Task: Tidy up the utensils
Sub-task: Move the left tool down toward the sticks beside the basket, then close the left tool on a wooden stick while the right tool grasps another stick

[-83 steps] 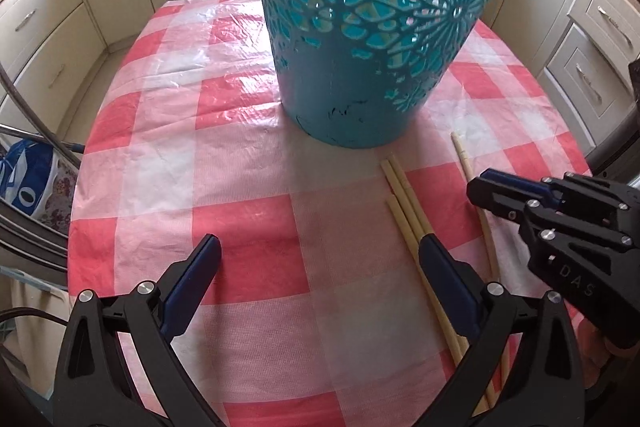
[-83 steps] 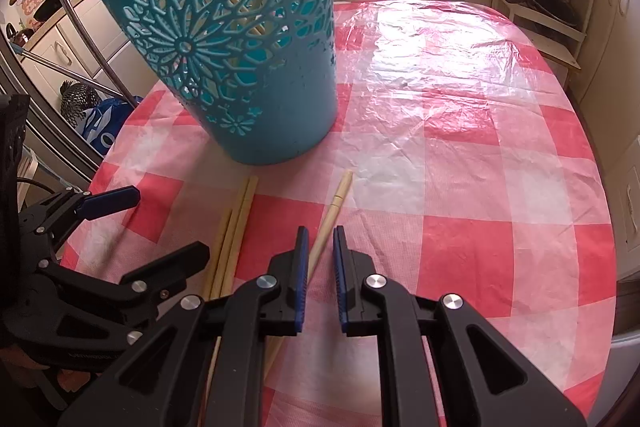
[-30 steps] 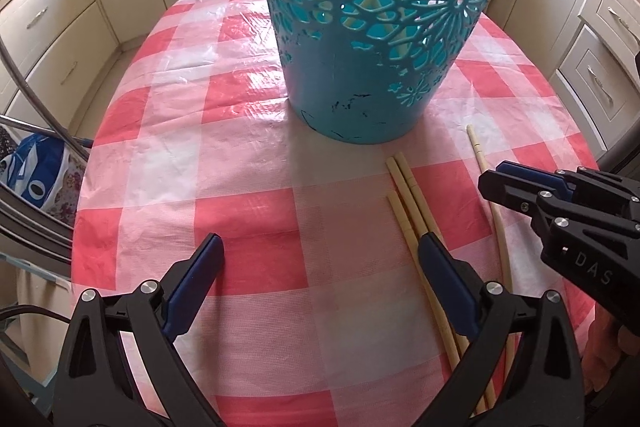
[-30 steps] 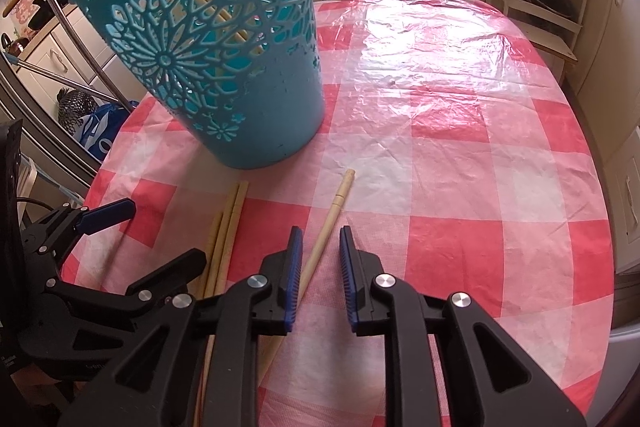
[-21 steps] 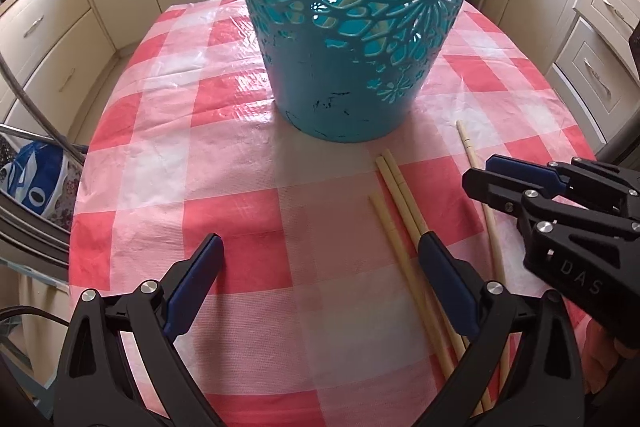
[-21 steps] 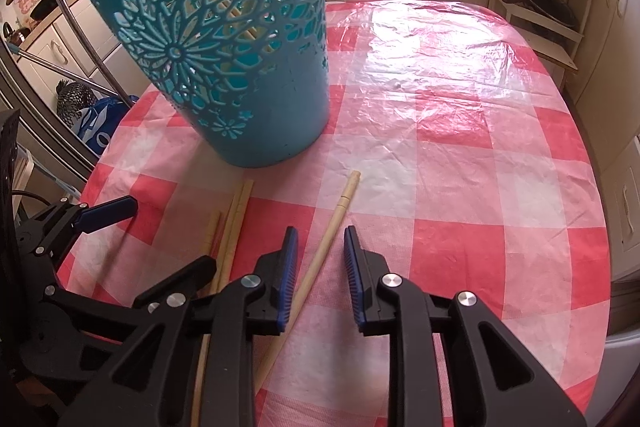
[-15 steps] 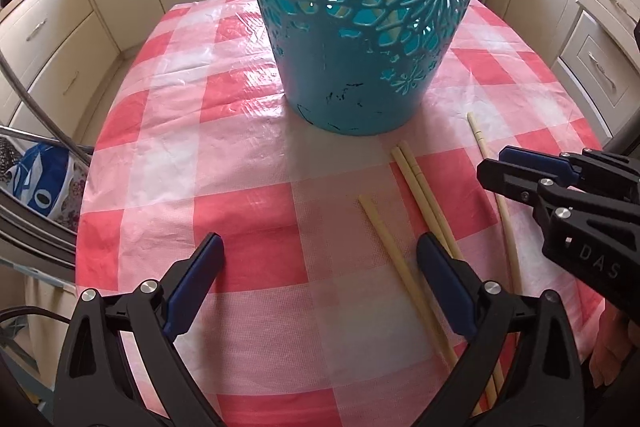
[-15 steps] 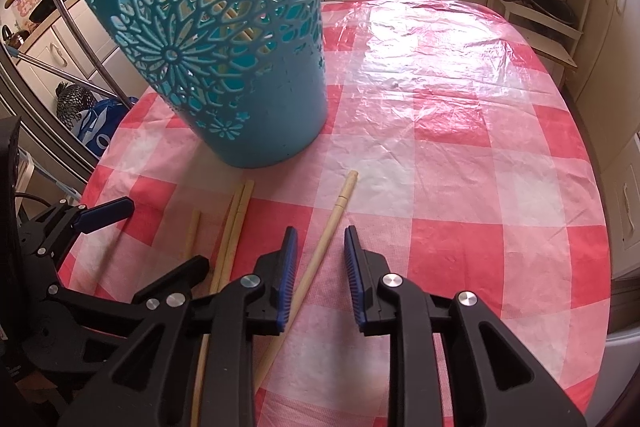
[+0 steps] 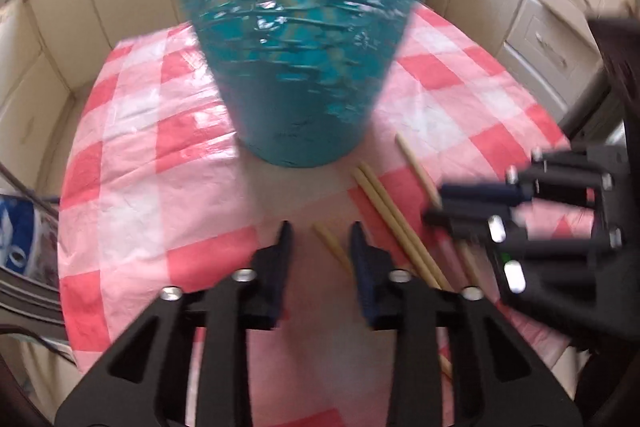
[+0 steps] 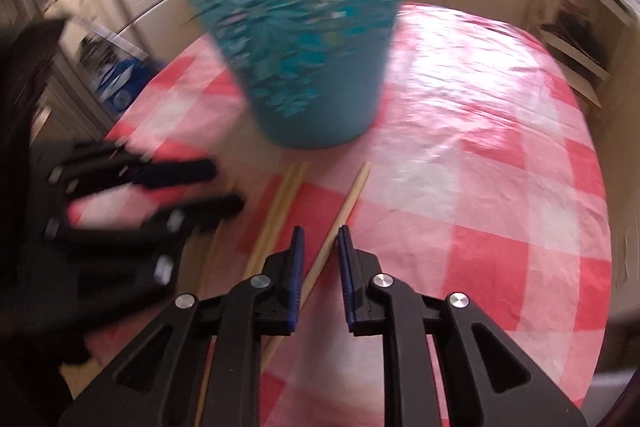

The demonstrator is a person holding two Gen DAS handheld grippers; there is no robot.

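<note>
At lower centre we see our left claw point(image 9: 320, 233) spread partway around a short chopstick point(image 9: 333, 246) on the counter point(image 9: 132, 163). Our right claw point(image 10: 320, 237) straddles another chopstick point(image 10: 348, 201), not yet pinching. No writing is legible.

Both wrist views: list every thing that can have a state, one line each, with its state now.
Basket: upright on the tablecloth, blurred.
Left gripper: open, fingers either side of a chopstick tip, not gripping.
Right gripper: open, fingers either side of a chopstick, not gripping.
Single chopstick: flat on the cloth.
Chopstick pair: flat, side by side, touching.
Short-showing chopstick: flat.
Tablecloth: spread, wrinkled.
</note>
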